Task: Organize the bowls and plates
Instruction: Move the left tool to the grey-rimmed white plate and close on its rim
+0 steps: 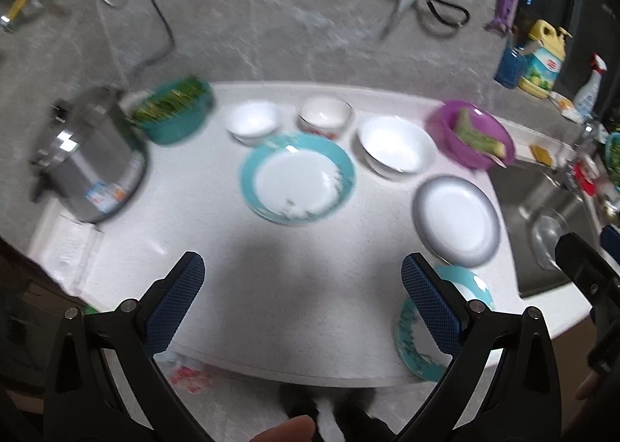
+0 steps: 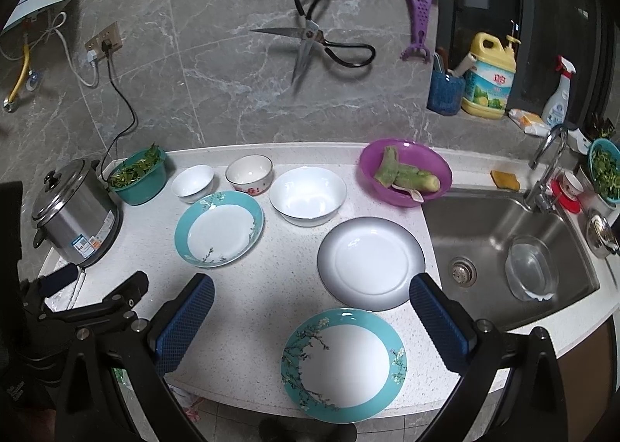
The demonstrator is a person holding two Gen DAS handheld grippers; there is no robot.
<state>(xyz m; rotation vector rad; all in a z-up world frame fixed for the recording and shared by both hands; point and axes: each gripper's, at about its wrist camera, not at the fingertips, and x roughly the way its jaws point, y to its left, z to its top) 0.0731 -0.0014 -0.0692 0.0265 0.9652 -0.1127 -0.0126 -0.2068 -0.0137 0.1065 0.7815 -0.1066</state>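
1. Nearest to the right wrist camera is the right gripper [image 2: 312,320], with its two blue pads wide apart and nothing between them; it hovers above the white counter [image 2: 248,298].
2. Just below this gripper lies a teal-rimmed plate with flower branches [image 2: 344,363], at the front edge of the counter.
3. Behind it, near the sink [image 2: 503,248], lies a grey-rimmed plate [image 2: 371,261]. The two plates are close, but I cannot tell if they touch.
4. A second teal-rimmed plate [image 2: 219,228] lies further left, in the middle of the counter.
5. Behind the plates stand three bowls in a row: a small white bowl [image 2: 192,182], a bowl with red pattern [image 2: 249,173] and a large white bowl [image 2: 308,195].
6. A purple bowl [image 2: 405,176] with green vegetable pieces stands at the right of them, and a teal basket of greens [image 2: 137,176] at the left, beside a steel cooker [image 2: 75,217].
7. The left gripper [image 1: 302,306] is also open and empty, above the bare front part of the counter. Its view is blurred.
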